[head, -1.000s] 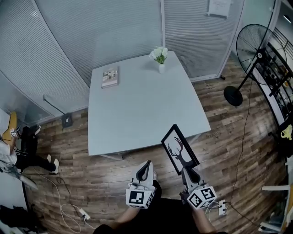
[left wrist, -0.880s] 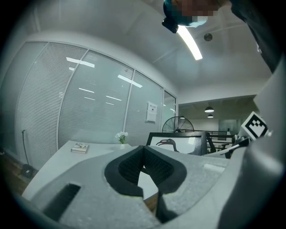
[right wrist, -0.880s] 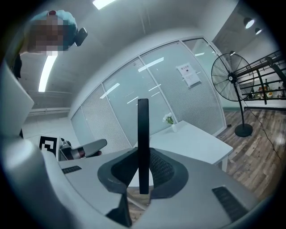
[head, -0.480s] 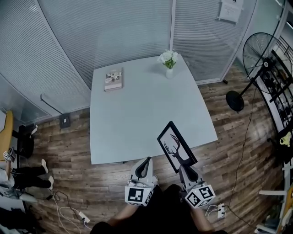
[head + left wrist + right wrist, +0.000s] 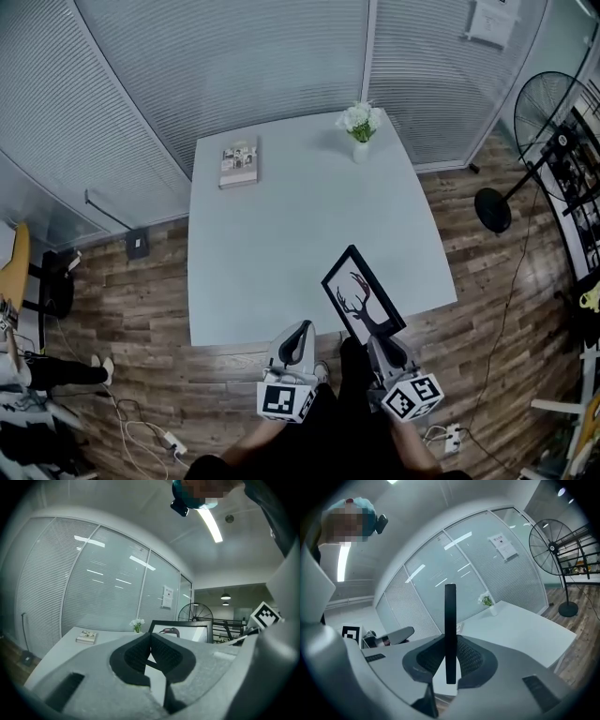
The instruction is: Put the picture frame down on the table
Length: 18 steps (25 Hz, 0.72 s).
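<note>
A black picture frame (image 5: 362,295) with a deer-antler print stands upright, edge-on in the right gripper view (image 5: 450,630). My right gripper (image 5: 380,339) is shut on its lower edge and holds it over the near edge of the pale table (image 5: 281,234). My left gripper (image 5: 298,338) is beside it at the table's front edge, its jaws shut with nothing between them. In the left gripper view the picture frame (image 5: 180,631) shows just past the left gripper (image 5: 151,639).
A book (image 5: 239,163) lies at the table's far left. A vase of white flowers (image 5: 360,127) stands at the far right. A floor fan (image 5: 553,131) stands right of the table. Glass partition walls with blinds run behind. Cables and a power strip (image 5: 169,437) lie on the wooden floor.
Both grippers and the frame have come forward to the table; the frame now hangs over its front edge instead of over the floor.
</note>
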Each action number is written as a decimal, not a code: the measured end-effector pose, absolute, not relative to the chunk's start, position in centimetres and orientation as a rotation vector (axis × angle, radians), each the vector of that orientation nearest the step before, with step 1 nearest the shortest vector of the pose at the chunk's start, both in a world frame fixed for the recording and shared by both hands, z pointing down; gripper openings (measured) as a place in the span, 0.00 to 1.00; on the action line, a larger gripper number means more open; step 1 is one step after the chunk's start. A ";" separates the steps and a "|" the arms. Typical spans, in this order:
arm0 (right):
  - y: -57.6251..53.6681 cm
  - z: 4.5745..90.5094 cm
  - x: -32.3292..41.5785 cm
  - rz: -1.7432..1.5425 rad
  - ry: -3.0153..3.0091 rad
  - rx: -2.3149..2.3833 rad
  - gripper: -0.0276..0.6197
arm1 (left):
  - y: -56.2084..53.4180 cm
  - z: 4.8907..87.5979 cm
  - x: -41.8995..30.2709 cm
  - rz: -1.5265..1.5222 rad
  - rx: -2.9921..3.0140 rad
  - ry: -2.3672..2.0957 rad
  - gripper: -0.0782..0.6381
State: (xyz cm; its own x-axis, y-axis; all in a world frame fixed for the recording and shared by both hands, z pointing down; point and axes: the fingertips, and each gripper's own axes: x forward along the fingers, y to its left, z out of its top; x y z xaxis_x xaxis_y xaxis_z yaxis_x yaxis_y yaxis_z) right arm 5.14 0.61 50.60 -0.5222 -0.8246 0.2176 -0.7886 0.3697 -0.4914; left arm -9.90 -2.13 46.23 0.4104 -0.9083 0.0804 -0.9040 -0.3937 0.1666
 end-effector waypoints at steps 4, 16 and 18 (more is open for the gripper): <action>-2.9 50.8 5.2 -0.866 2.569 -1.449 0.16 | -5.3 45.8 -9.5 -0.032 2.486 -1.642 0.13; -14.3 52.4 6.9 -0.952 2.606 -1.368 0.16 | -14.9 45.2 -8.2 -0.016 2.457 -1.693 0.13; -15.7 53.0 6.9 -0.977 2.607 -1.360 0.16 | -15.9 45.4 -8.1 -0.007 2.452 -1.695 0.13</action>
